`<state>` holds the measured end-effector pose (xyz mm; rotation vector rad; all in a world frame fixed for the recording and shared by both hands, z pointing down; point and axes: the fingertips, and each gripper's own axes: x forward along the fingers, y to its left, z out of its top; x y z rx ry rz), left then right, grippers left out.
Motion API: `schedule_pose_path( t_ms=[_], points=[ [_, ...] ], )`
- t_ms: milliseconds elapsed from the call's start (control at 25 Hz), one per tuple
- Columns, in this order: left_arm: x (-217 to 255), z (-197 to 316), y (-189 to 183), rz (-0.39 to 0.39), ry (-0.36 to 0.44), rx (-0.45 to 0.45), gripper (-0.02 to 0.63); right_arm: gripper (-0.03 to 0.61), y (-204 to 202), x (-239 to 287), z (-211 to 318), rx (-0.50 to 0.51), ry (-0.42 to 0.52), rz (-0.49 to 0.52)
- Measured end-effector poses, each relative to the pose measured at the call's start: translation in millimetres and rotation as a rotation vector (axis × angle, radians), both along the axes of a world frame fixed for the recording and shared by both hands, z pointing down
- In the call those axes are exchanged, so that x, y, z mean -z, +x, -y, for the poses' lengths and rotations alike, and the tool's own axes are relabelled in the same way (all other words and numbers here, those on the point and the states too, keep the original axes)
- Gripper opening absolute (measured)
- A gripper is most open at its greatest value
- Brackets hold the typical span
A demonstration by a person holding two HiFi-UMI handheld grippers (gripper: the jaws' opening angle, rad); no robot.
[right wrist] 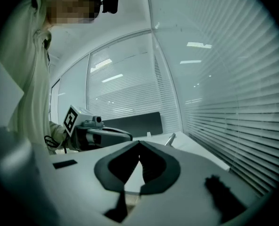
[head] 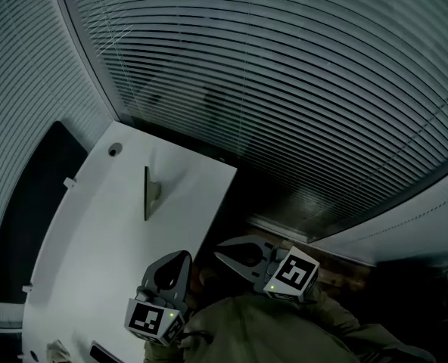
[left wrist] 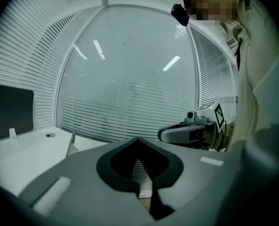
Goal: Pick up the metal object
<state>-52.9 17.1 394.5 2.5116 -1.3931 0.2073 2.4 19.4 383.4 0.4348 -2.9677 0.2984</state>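
The metal object (head: pixel 147 193) is a thin dark bar with a small bracket, lying on the white table (head: pixel 95 240) far ahead of both grippers. It appears as a slanted strip (left wrist: pixel 72 142) in the left gripper view and as a short rod (right wrist: pixel 170 139) in the right gripper view. My left gripper (head: pixel 182 255) is held over the table's near right edge, jaws shut with nothing between them (left wrist: pixel 138 140). My right gripper (head: pixel 218 255) hovers off the table beside it, jaws also shut and empty (right wrist: pixel 139 143). Each gripper sees the other (left wrist: pixel 191 132) (right wrist: pixel 102 134).
A dark panel (head: pixel 27 210) runs along the table's left side. A round grommet (head: pixel 114 150) and a small white clip (head: pixel 69 181) sit on the table. Slatted blinds (head: pixel 300 89) over a glass wall stand beyond it. The table's right edge (head: pixel 218 214) drops to dark floor.
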Motion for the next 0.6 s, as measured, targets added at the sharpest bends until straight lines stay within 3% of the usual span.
schedule_pose_path(
  t_ms=[440, 600],
  points=[
    [-20.6, 61.4, -79.0, -0.022, -0.052, 0.060, 0.006, 0.000, -76.4, -19.9, 58.4, 0.011, -0.054, -0.060],
    [-38.8, 85.0, -92.5, -0.038, -0.089, 0.075, 0.006, 0.000, -95.6, -42.5, 67.1, 0.035, -0.130, -0.088]
  ],
)
